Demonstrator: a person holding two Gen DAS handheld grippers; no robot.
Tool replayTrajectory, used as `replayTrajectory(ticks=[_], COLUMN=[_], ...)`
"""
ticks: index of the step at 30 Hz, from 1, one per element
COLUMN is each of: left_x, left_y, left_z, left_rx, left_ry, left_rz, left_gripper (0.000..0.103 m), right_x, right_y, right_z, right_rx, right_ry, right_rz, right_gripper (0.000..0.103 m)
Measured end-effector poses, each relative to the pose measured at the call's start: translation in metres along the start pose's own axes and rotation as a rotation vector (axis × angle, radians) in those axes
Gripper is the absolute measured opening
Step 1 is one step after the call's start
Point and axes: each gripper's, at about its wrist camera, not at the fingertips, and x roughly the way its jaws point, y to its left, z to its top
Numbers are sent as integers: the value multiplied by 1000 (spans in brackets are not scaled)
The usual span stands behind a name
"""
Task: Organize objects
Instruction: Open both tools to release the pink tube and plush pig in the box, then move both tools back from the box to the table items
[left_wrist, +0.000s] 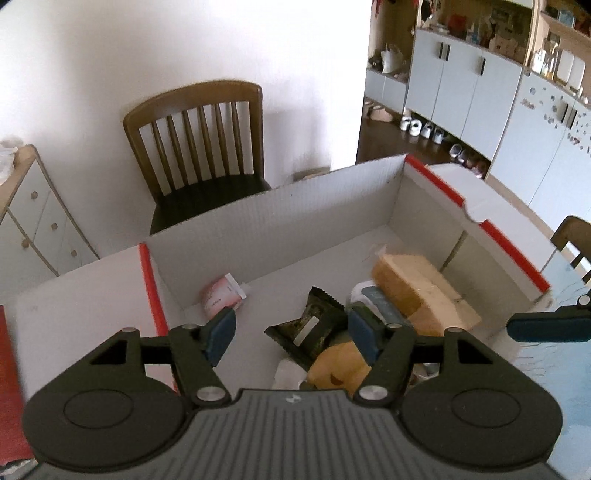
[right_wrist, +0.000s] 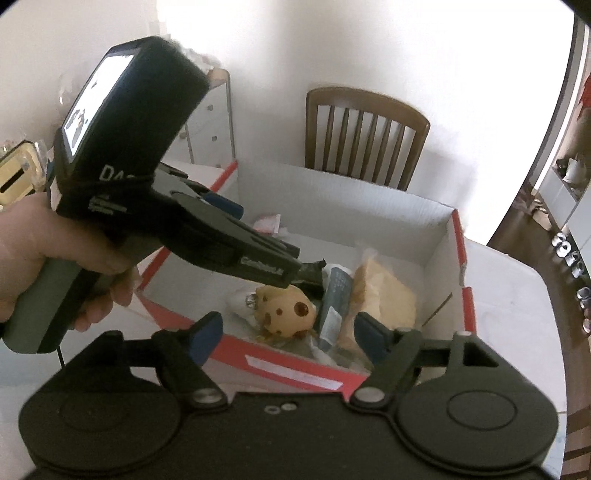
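Note:
An open white cardboard box (left_wrist: 258, 218) with red edges holds several things: a pink packet (left_wrist: 221, 295), a dark green wrapper (left_wrist: 314, 321), a yellow spotted plush toy (left_wrist: 340, 365), a grey-blue tube (left_wrist: 380, 299) and a tan wrapped block (left_wrist: 417, 288). My left gripper (left_wrist: 291, 332) hangs open above the wrapper and the toy, its pads clear of both. My right gripper (right_wrist: 288, 334) is open over the box's near red wall (right_wrist: 295, 369), with nothing between its fingers. In the right wrist view a hand (right_wrist: 55, 251) holds the left gripper, which slants down over the plush toy (right_wrist: 288, 310).
A wooden chair (left_wrist: 199, 140) stands behind the box against the white wall. A white drawer unit (left_wrist: 33, 221) is at the left. Grey cabinets (left_wrist: 461, 85) and shoes (left_wrist: 421, 129) line the far right. A second chair (left_wrist: 572, 240) sits at the table's right edge.

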Motion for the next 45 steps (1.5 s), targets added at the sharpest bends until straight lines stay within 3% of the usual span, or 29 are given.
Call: replayTrajectory(ticks=[12, 19, 22, 26, 43, 45], left_x=[-53, -97, -113, -129, -140, -138], left_y=[-19, -34, -41, -51, -105, -108], left_z=[-21, -42, -53, -68, -141, -149], left_rx=[-17, -35, -49, -78, -133, -140], left_ry=[-51, -96, -110, -125, -76, -70], left_rz=[-33, -9, 3, 12, 29, 35], left_gripper=[70, 70, 79, 81, 92, 102], right_x=[-54, -84, -96, -107, -131, -132], right_y=[0, -4, -5, -7, -11, -11], right_z=[-26, -49, -61, -78, -159, -167], right_rx=[10, -25, -44, -56, -77, -80], right_ry=[-76, -106, -115, -114, -77, -67], right_rz=[17, 20, 26, 39, 101, 108], right_gripper=[94, 102, 102, 102, 102, 102])
